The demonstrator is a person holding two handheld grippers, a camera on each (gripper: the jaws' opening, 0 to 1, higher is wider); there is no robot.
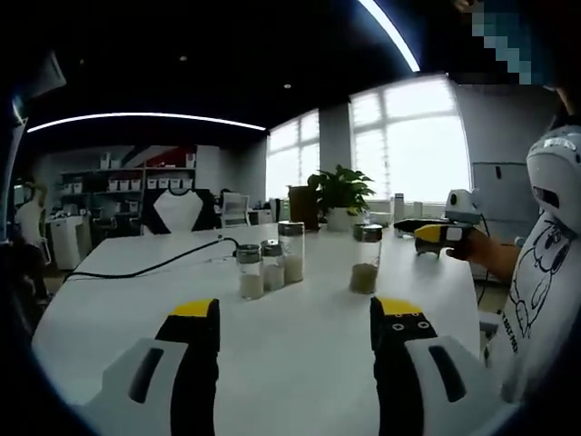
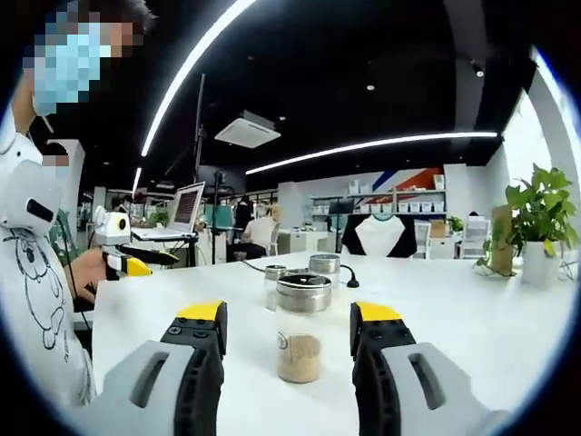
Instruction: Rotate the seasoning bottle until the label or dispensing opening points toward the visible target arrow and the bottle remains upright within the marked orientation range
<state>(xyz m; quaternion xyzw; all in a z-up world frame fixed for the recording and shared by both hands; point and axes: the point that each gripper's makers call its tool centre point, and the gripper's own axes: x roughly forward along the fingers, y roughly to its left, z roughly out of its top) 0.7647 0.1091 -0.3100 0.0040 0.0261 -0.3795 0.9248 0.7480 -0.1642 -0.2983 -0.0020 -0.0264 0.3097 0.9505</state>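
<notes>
The seasoning bottle (image 2: 300, 331) stands upright on the white table (image 2: 472, 318), apart from three other jars (image 1: 269, 262) grouped nearer the table's middle, and the right gripper (image 2: 287, 329) faces it with its jaws spread, one on each side of the glass and not yet touching. The left gripper (image 1: 294, 320) hovers above the near edge, jaws apart and empty. Close the right jaws squarely on the glass body below the metal lid (image 2: 303, 292), then twist about the vertical axis without tilting; no target arrow is discernible, so locate it first.
</notes>
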